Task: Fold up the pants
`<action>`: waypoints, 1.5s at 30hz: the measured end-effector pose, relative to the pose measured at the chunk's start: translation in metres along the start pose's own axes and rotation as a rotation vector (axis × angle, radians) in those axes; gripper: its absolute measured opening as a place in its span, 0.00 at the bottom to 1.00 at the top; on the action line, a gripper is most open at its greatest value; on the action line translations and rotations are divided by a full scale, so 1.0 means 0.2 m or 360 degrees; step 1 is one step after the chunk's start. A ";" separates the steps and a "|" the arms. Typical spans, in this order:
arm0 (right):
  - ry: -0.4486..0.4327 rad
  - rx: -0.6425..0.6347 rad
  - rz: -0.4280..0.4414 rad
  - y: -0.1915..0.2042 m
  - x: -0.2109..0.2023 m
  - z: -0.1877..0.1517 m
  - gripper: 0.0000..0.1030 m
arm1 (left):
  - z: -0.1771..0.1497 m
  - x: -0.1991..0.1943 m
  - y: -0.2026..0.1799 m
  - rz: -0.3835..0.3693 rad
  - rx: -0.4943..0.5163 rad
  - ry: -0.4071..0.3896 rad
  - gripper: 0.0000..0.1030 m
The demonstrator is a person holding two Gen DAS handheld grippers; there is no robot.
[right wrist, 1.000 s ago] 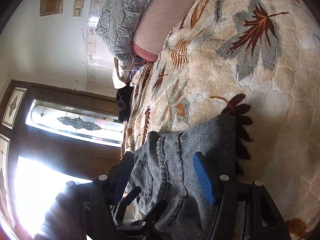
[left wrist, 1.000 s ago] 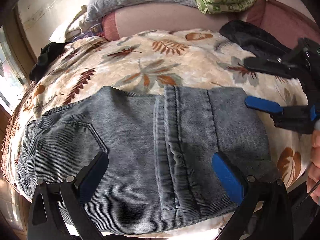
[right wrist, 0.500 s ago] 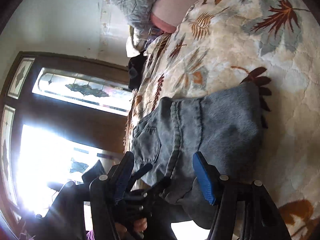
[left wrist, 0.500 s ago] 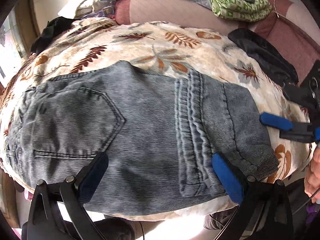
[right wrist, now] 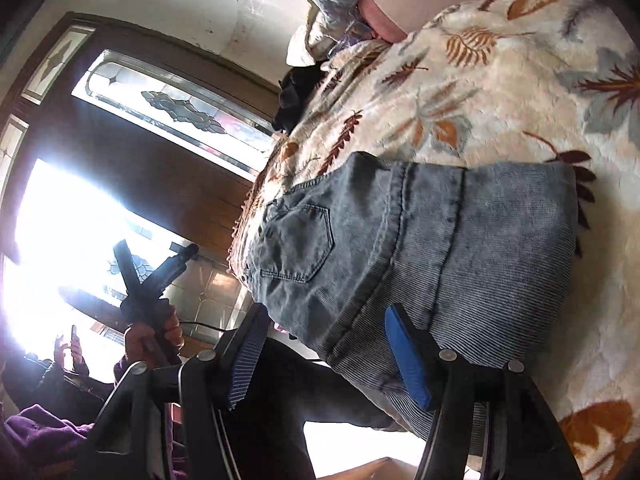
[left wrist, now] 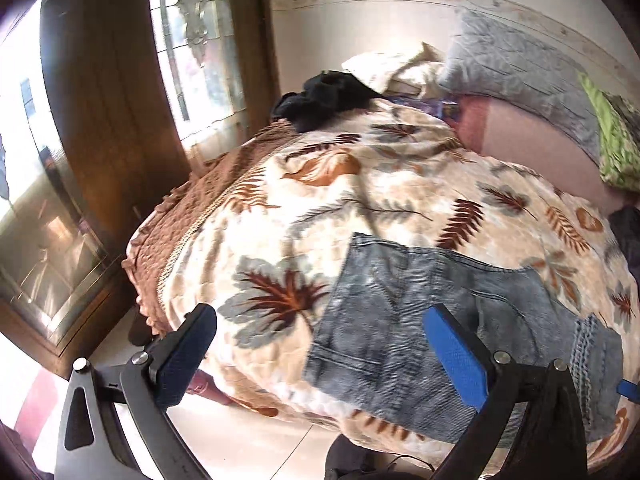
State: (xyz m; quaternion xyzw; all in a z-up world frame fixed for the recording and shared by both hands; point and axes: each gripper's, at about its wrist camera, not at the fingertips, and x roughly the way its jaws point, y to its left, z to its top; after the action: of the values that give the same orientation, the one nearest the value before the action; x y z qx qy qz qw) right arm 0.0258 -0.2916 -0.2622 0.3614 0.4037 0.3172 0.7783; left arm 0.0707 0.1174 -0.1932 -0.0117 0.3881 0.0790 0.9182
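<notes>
Bed covered by a cream blanket [left wrist: 360,208] printed with rust and grey leaves, brown fringed edge toward the wood-framed leaded window [left wrist: 200,52]. Black garment [left wrist: 324,98] bunched at the far corner; grey quilted pillow [left wrist: 520,68] and green patterned cloth [left wrist: 616,140] along the wall. Pale tiled floor [left wrist: 248,436] below.

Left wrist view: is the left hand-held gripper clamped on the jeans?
No: the left hand-held gripper stands open above the jeans, nothing between its pads.
</notes>
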 end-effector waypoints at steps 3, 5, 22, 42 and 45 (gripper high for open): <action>-0.0128 -0.0097 -0.0097 0.10 0.05 0.05 0.67 | -0.05 0.11 0.23 -0.0006 -0.0186 0.0151 1.00; -0.0163 -0.0147 -0.0111 0.17 0.12 0.07 0.68 | -0.13 0.18 0.33 -0.0041 -0.0321 0.0246 1.00; -0.0091 -0.0182 -0.0119 0.27 0.51 0.09 0.68 | -0.26 0.55 0.34 -0.0345 -0.0556 0.0544 1.00; 0.0238 -0.0355 -0.0261 0.84 1.15 0.60 0.68 | -0.29 0.63 0.24 -0.0477 -0.0481 0.0551 1.00; 0.0218 -0.0355 -0.0169 0.93 1.25 0.58 0.68 | -0.25 0.68 0.22 -0.0561 -0.0442 0.0595 1.00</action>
State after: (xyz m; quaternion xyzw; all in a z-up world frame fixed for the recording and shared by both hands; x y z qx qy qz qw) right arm 0.2057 -0.0311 -0.1611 0.2285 0.4367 0.3424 0.7999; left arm 0.1209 0.1741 -0.3236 -0.2190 0.5280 -0.0329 0.8199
